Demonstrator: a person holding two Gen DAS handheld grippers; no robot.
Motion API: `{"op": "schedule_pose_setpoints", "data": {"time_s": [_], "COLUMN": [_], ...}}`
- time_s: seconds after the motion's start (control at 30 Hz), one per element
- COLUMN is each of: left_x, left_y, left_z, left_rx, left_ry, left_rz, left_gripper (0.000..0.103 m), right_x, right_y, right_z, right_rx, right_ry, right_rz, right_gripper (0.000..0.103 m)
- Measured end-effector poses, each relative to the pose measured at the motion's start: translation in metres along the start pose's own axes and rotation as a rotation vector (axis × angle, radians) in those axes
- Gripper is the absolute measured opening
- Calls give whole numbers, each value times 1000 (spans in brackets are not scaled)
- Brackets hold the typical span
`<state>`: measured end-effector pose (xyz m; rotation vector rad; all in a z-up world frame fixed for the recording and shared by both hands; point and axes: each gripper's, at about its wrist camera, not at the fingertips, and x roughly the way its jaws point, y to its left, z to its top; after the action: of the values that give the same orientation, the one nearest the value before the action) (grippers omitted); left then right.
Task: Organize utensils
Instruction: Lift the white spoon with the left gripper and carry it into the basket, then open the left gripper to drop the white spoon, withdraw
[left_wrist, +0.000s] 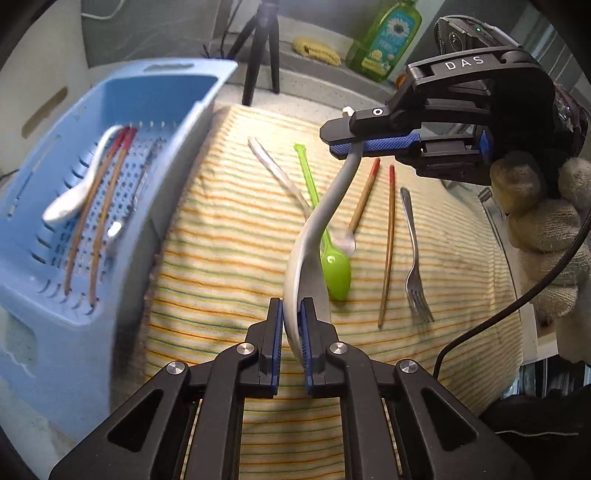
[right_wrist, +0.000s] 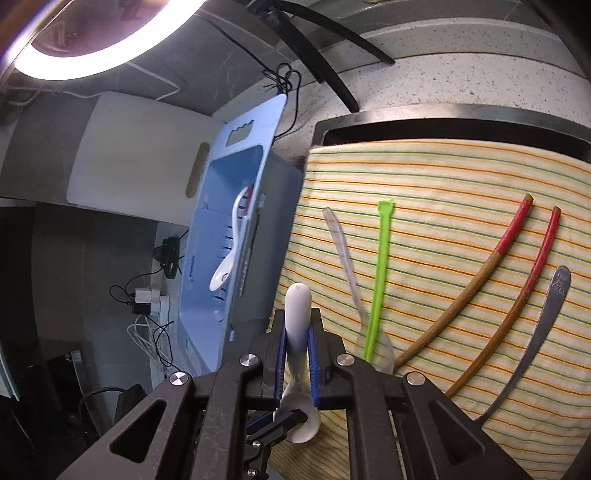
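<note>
A white spoon (left_wrist: 321, 218) hangs above the striped towel (left_wrist: 221, 258), held at both ends. My left gripper (left_wrist: 291, 306) is shut on its bowl. My right gripper (left_wrist: 332, 142), held by a gloved hand (left_wrist: 546, 221), is shut on its handle. In the right wrist view the right gripper (right_wrist: 297, 314) clamps the white spoon (right_wrist: 299, 306), and the left gripper (right_wrist: 291, 421) shows below at the bowl. On the towel lie a clear spoon (left_wrist: 273, 170), a green spoon (left_wrist: 335, 269), two red-tipped chopsticks (left_wrist: 388, 251) and a fork (left_wrist: 413, 258).
A blue basket (left_wrist: 184, 110) at the left holds another white spoon, two chopsticks and a metal utensil. Behind stand a black tripod (left_wrist: 262, 55), a yellow sponge (left_wrist: 316, 50) and a green soap bottle (left_wrist: 391, 37). A ring light (right_wrist: 92, 44) glows above; the towel covers a sink (right_wrist: 443, 122).
</note>
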<state>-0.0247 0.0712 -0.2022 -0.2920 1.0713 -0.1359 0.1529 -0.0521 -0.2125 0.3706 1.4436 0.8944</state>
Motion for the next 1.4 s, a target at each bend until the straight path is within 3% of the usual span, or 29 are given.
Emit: {"op": "schedule_pose_setpoints", "data": {"time_s": [0.3,0.5,0.9,1.4], "left_x": [-52,-47,-15,-12], "left_y": [36,78,109,101], "left_z": [30,50,52,53], "left_rx": [31,39,52,50], "left_ry": [-88,-57,52,66], "left_rz": [67,130,159,165], "left_gripper": [8,8,7,8], "right_x": [2,43,103,105], "right_y": [68,95,94,96], "right_z": [31,52,64,61], "right_rx": [-54,-58,-55,-102], "right_ry": [-28,-14,64,93], "right_rz": [88,82,-36,-77], "right_gripper": [10,10,10,13]}}
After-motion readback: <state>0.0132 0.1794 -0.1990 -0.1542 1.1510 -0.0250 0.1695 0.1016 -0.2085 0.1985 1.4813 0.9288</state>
